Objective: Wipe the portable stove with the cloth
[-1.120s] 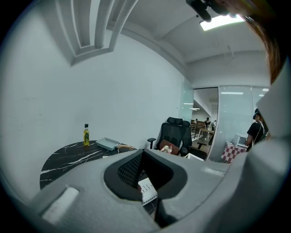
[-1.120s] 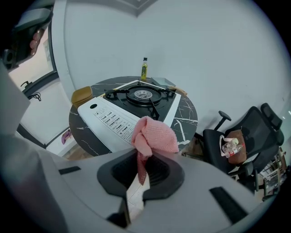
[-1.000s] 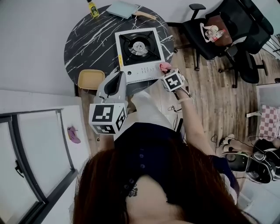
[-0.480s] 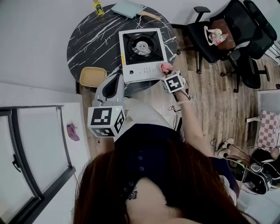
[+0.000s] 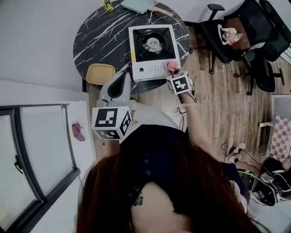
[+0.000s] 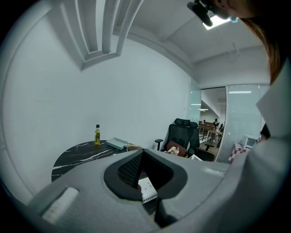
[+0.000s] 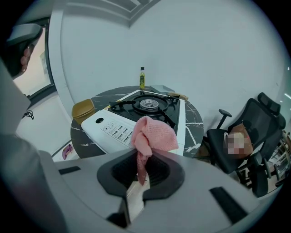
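Observation:
The white portable stove (image 5: 153, 45) with its black burner top stands on the round black marble table (image 5: 100, 36). My right gripper (image 5: 174, 73) is shut on a bunched pink cloth (image 5: 172, 67), which is at the stove's front right corner. In the right gripper view the cloth (image 7: 152, 134) sticks up from the right gripper (image 7: 144, 170), just short of the stove's control panel (image 7: 113, 129). My left gripper (image 5: 125, 75) hangs near the table's front edge, jaws together and holding nothing. In the left gripper view, the left gripper (image 6: 144, 175) hides most of the stove (image 6: 148, 189).
A yellow bottle (image 5: 108, 4) and a grey-blue tray (image 5: 137, 4) sit at the table's far edge. A yellow stool (image 5: 100, 73) stands by the table's left front. Black office chairs (image 5: 236, 32) are to the right on the wooden floor. A pink item (image 5: 77, 132) lies on the white ledge.
The right gripper has brought the pink cloth leftward, from beside the stove to its front right corner. The left gripper has hardly moved.

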The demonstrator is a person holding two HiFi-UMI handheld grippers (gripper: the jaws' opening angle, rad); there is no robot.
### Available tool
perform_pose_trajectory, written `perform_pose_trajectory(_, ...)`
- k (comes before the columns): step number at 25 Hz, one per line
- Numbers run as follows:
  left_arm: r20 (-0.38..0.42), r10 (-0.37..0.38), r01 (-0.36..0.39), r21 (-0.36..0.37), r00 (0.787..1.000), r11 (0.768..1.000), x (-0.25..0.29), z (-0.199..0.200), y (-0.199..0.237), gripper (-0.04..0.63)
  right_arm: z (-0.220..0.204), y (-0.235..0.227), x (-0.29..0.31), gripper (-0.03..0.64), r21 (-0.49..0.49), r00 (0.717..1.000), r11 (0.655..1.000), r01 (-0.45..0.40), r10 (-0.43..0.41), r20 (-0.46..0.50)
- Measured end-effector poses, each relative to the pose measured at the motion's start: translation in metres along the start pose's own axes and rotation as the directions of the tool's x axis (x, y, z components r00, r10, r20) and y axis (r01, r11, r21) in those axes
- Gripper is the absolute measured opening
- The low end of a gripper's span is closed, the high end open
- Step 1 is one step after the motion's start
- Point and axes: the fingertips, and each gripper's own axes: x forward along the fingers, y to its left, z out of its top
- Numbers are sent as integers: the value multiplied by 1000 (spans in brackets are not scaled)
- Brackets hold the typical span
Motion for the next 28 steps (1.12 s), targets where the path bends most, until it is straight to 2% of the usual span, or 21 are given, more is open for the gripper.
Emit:
perform_pose_trajectory(12,2,-19,18,9,1000,1000,1,13,30,11,13,23,8,37,47,1000,999,-13,13,1)
perform_pose_trajectory(21,-12,-57,57,14,998,998,5,13,49,11,25,44,16,37,38,1000,999,-16,17,-2)
perform_pose_trajectory(28,-27,-57,57,28,998,998,3,15,69,11,35,60,22,37,43,1000,999,-28,28,-6)
